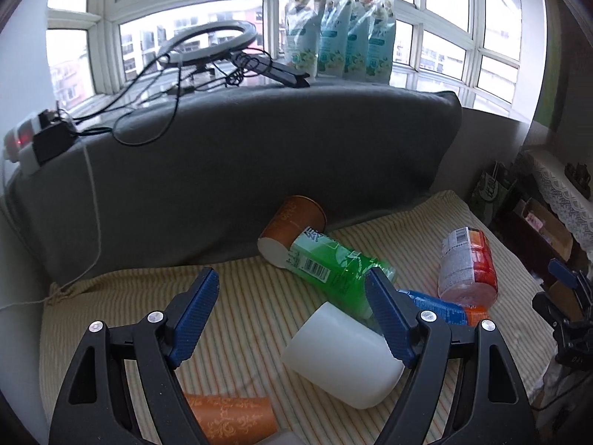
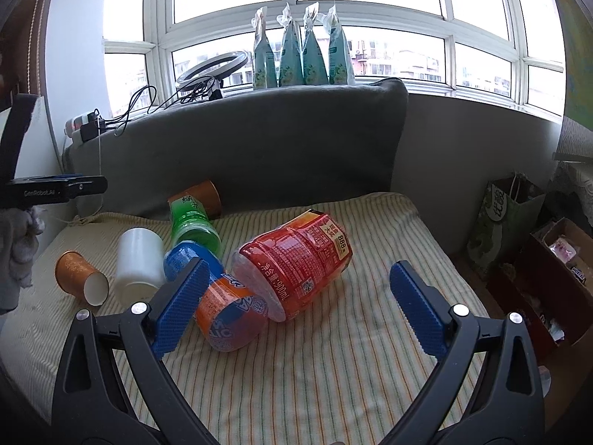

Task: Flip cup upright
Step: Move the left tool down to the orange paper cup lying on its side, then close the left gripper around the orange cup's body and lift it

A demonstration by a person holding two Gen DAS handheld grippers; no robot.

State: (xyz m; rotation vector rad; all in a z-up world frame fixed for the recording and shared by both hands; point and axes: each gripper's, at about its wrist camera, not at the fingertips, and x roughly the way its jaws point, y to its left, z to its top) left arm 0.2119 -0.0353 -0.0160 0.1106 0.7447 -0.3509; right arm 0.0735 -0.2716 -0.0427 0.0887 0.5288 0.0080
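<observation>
A white plastic cup lies on its side on the striped cushion, between and just below my left gripper's open blue fingers; it also shows in the right wrist view. My left gripper is open and empty above it. An orange paper cup lies on its side at the near left, also in the right wrist view. A second orange paper cup lies against the grey backrest. My right gripper is open and empty, above the red bottle.
A green bottle, a blue-orange bottle and the red bottle lie in the cushion's middle. The grey backrest stands behind, with cables, a ring light and pouches on the sill. Boxes and a bag stand right.
</observation>
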